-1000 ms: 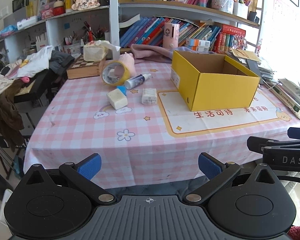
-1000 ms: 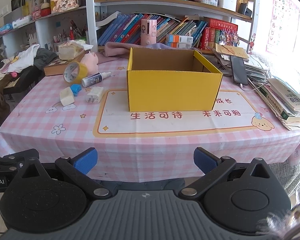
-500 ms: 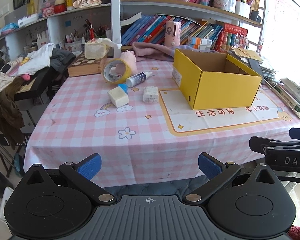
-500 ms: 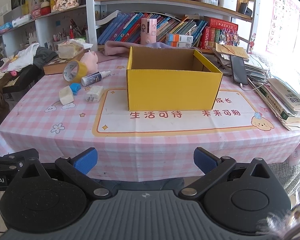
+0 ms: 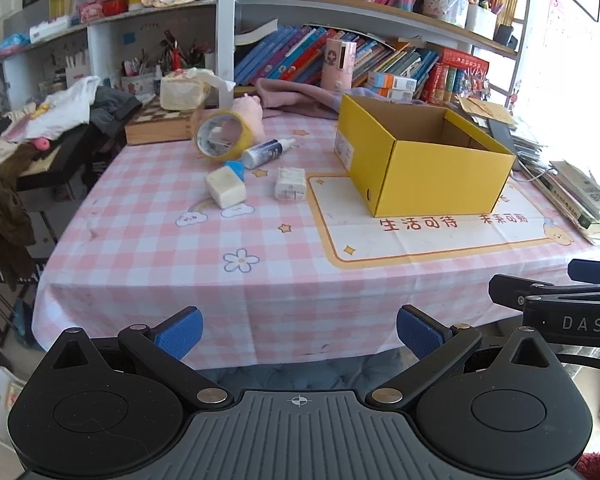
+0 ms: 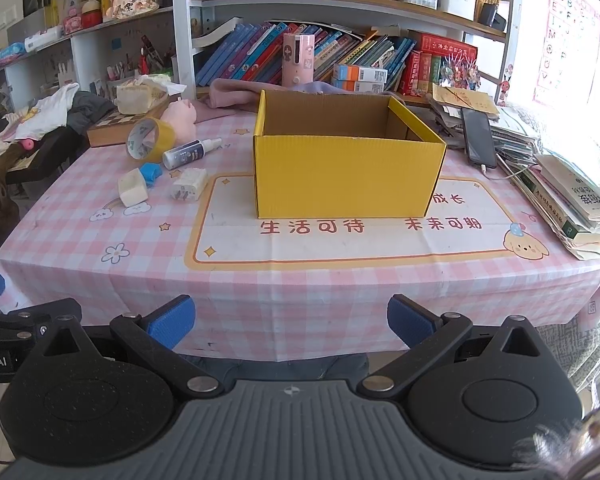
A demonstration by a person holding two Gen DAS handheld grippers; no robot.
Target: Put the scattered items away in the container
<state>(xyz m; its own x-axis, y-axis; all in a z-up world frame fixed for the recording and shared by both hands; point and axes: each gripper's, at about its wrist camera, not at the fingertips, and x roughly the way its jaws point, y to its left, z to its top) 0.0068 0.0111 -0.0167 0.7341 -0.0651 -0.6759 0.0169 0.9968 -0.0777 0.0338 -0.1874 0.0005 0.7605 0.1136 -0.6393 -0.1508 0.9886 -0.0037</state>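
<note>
Both grippers stood spread and empty off the table's near edge, the left gripper (image 5: pixel 298 330) and right gripper (image 6: pixel 291 318) well short of anything. The yellow box (image 6: pixel 350 172) sat mid-table. Toward the far left corner lay the tape roll (image 5: pixel 220 140), spray bottle (image 5: pixel 269 153), pale block (image 5: pixel 225 193) and tissue packet (image 5: pixel 290 184). The bottle looked light, round and likely to roll: best pinched across its body. The block seemed firm, the packet soft.

Open yellow box (image 6: pixel 350 176) stands upright; tape roll (image 6: pixel 150 139), spray bottle (image 6: pixel 190 153) lie left.
</note>
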